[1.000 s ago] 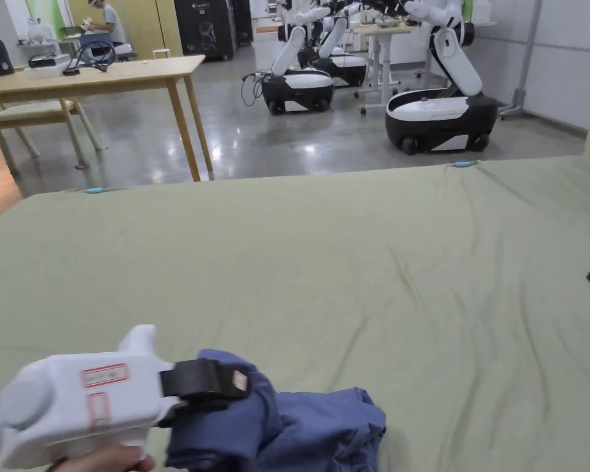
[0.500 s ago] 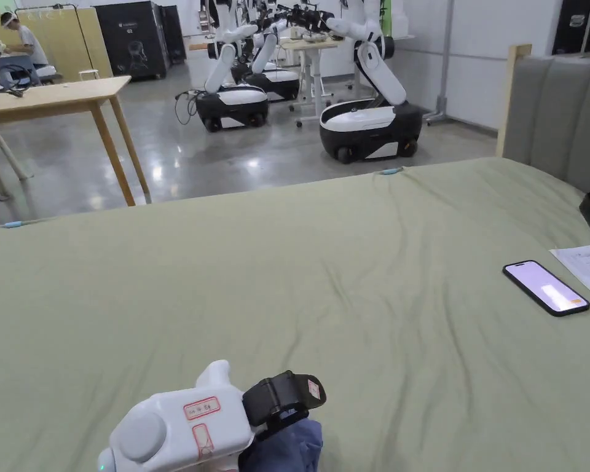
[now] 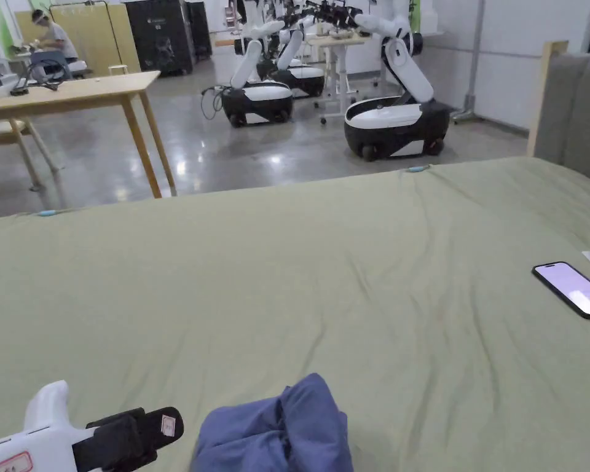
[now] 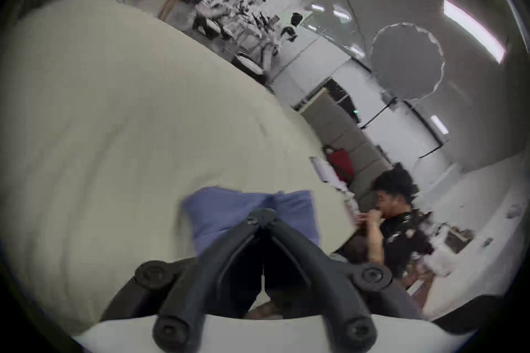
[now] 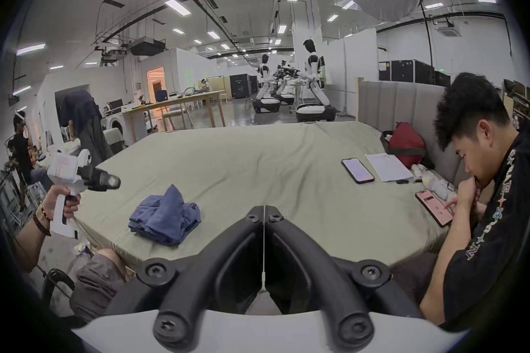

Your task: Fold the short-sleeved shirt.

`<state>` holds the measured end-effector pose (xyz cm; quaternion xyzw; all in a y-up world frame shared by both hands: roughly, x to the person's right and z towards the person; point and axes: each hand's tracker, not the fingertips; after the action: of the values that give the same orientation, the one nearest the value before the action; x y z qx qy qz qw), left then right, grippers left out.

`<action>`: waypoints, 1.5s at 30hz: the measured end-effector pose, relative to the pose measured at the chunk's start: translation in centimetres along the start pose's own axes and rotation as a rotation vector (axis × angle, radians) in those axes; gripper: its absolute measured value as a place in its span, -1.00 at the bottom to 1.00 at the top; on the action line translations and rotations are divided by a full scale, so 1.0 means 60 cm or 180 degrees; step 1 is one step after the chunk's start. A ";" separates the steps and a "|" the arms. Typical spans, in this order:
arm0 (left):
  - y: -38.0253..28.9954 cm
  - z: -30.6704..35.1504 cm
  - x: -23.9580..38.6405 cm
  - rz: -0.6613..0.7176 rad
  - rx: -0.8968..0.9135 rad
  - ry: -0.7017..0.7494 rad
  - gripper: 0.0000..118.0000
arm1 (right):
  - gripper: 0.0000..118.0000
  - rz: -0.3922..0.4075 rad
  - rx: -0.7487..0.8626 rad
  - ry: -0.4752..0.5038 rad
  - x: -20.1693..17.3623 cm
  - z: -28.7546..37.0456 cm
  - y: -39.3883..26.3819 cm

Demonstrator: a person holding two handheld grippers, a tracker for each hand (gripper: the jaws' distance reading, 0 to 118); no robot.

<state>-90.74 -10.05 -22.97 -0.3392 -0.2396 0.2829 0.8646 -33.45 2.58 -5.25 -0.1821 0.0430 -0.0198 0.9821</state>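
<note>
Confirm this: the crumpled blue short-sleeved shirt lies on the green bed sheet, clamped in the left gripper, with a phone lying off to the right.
One point is wrong: the left gripper is not clamped on the crumpled blue short-sleeved shirt. The right gripper view shows it held in the air apart from the shirt, jaws together on nothing. The rest stands: the shirt lies on the green bed sheet, and the phone lies off to the right.
</note>
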 end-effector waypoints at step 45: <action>-0.085 0.114 -0.016 0.0176 0.0376 -0.0200 -1.00 | -0.98 -0.0126 -0.1270 0.1398 -0.186 -0.428 -0.106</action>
<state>-93.94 -10.69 -15.03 -0.2850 -0.2400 0.3308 0.8670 -47.08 -11.87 -25.99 -0.3637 0.2540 -0.0690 0.8936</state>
